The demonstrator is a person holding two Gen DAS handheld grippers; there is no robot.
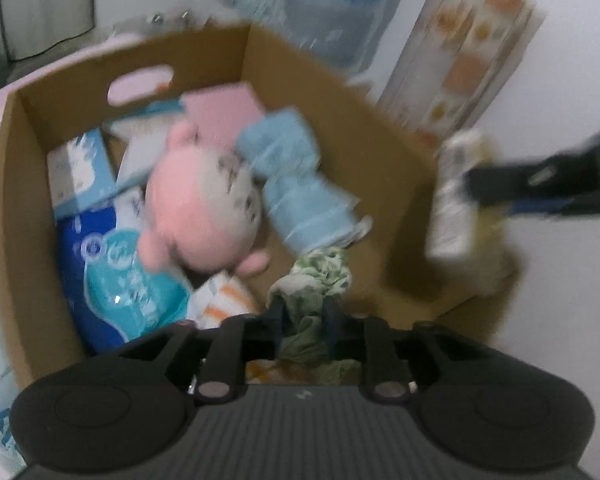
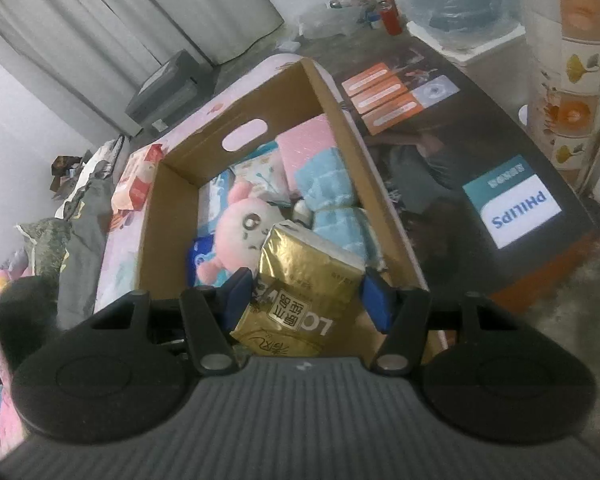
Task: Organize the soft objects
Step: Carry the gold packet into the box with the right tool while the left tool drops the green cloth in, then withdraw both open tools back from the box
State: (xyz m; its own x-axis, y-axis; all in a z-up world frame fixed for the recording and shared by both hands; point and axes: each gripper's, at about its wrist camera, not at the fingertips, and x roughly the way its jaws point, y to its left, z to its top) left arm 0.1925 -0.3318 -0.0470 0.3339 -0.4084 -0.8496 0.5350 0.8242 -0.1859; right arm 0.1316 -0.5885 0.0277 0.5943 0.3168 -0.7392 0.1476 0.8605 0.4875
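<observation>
A cardboard box [image 1: 340,128] [image 2: 160,216] holds a pink plush toy [image 1: 192,208] [image 2: 240,224], folded blue towels [image 1: 296,184] [image 2: 332,196] and tissue packs. My left gripper [image 1: 305,312] hangs over the box's near corner, shut on a crumpled green patterned cloth [image 1: 324,276] that bulges out past the fingertips. My right gripper [image 2: 308,300] is shut on a gold tissue pack [image 2: 304,280] above the box's near edge. In the left wrist view the right gripper [image 1: 476,188] comes in blurred from the right, just outside the box wall, with the pack [image 1: 452,208] in it.
The box sits on a pink surface [image 2: 116,248]. A dark Philips carton [image 2: 480,184] lies right of the box, with a patterned drawer unit [image 2: 572,80] behind it. A red wipes pack [image 2: 138,180] and piled clothes [image 2: 80,224] lie to the left. Curtains [image 2: 140,12] hang at the back.
</observation>
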